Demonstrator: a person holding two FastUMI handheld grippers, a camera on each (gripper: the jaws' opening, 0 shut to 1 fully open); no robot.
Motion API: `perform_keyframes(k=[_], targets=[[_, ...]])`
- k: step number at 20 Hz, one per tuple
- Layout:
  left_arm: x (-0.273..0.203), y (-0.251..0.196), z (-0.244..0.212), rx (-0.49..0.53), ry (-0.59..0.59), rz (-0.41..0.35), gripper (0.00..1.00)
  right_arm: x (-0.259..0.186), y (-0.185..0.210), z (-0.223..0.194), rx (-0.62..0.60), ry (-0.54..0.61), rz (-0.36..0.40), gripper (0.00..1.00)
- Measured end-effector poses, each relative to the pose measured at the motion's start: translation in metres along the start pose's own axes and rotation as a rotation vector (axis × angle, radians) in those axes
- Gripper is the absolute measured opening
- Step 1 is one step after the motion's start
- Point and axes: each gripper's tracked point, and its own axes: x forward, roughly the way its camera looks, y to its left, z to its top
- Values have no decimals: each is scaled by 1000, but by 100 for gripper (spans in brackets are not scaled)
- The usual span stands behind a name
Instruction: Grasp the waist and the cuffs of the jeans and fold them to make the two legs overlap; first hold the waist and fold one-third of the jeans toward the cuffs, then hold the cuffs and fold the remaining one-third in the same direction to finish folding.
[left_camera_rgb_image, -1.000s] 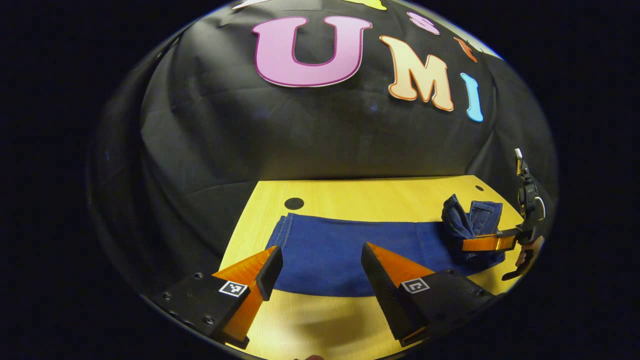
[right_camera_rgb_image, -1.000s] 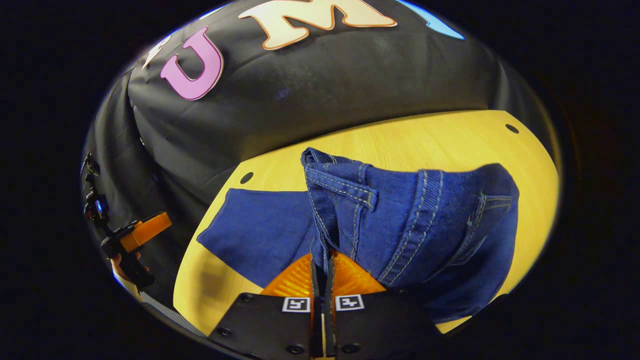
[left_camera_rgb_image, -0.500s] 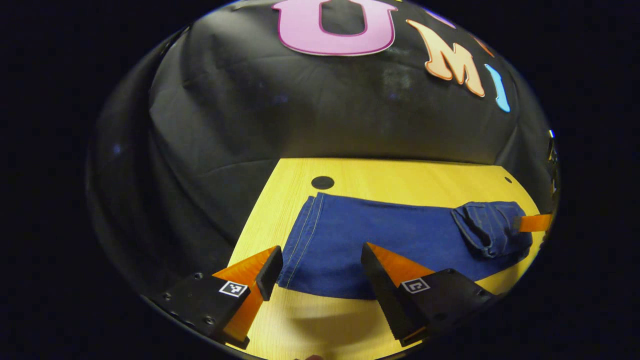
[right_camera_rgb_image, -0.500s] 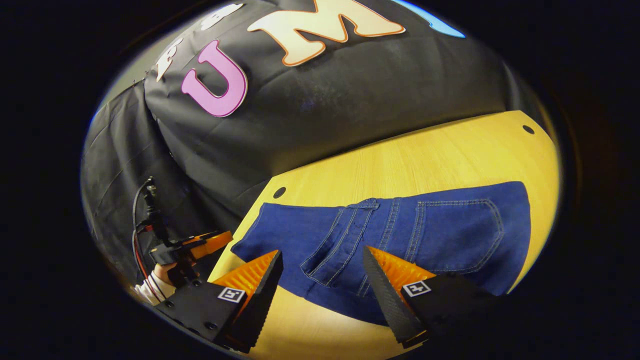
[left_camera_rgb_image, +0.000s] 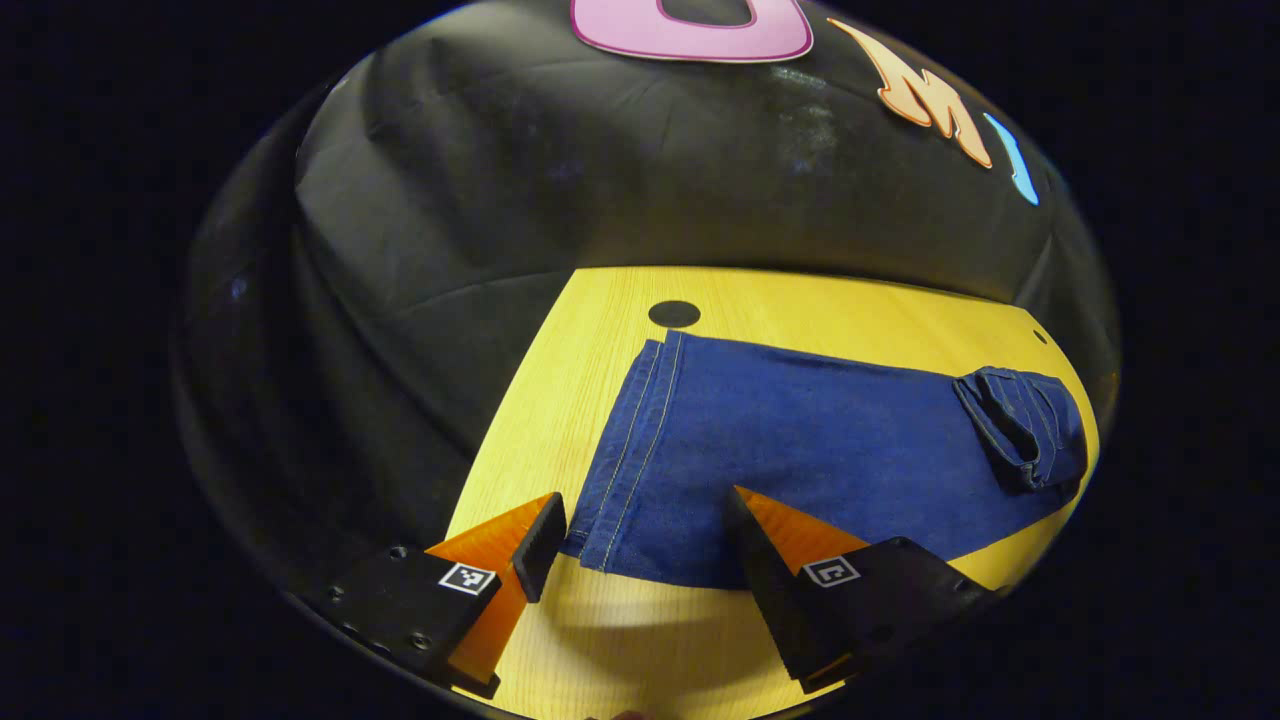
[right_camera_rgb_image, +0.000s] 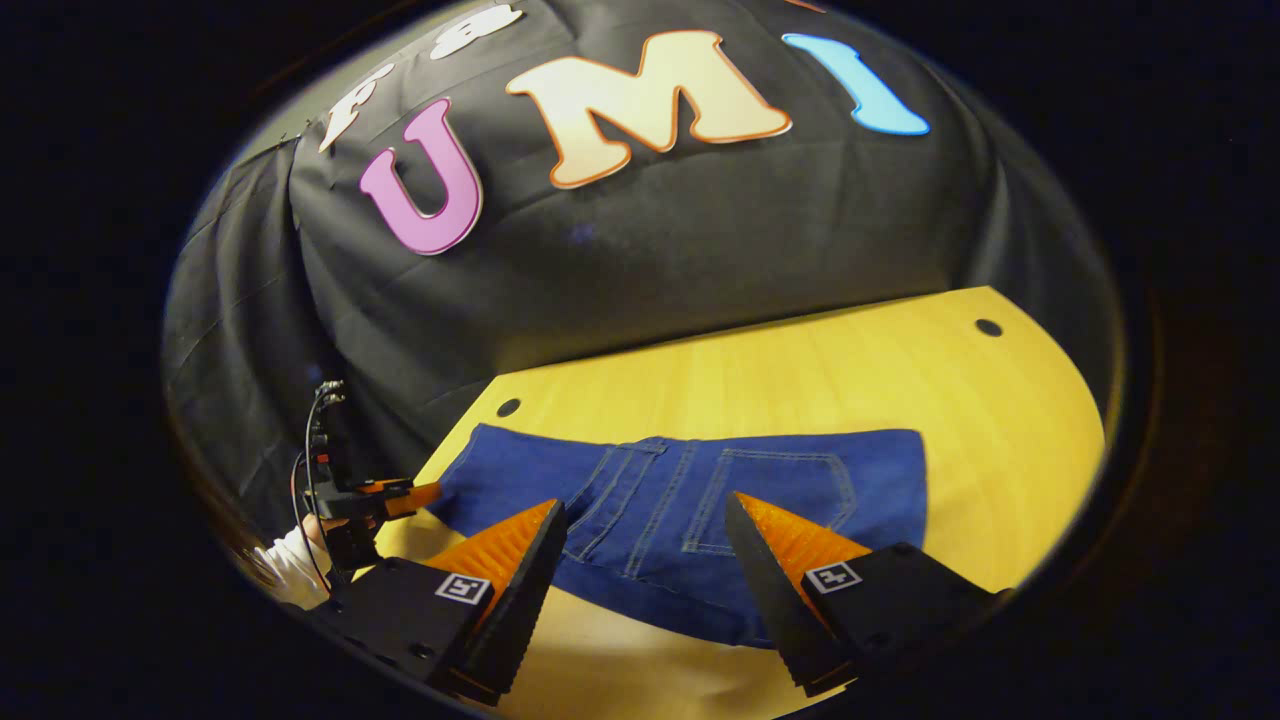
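Left gripper view: the left gripper (left_camera_rgb_image: 640, 530) hangs with its fingers spread wide and nothing between them, above the yellow wooden tabletop (left_camera_rgb_image: 600, 340); the dark blue denim jeans (left_camera_rgb_image: 800, 450) lie flat just ahead of the fingers, legs overlapped, the stitched cuffs (left_camera_rgb_image: 625, 450) nearest the left finger, and the waist end (left_camera_rgb_image: 1020, 425) turned over on top of the legs at the far right. Right gripper view: the right gripper (right_camera_rgb_image: 645, 545) is likewise wide open and empty, the folded waist panel with its back pocket (right_camera_rgb_image: 770, 500) lying directly beyond the fingers. Judged from this, the leg overlap and waist fold are done; the cuff fold remains.
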Motion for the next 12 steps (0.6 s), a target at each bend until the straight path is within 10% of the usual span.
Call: perform_keyframes(k=[12], targets=[[13, -1, -13, -45, 34, -30, 96, -49, -47, -2, 66, -15, -144, 98]])
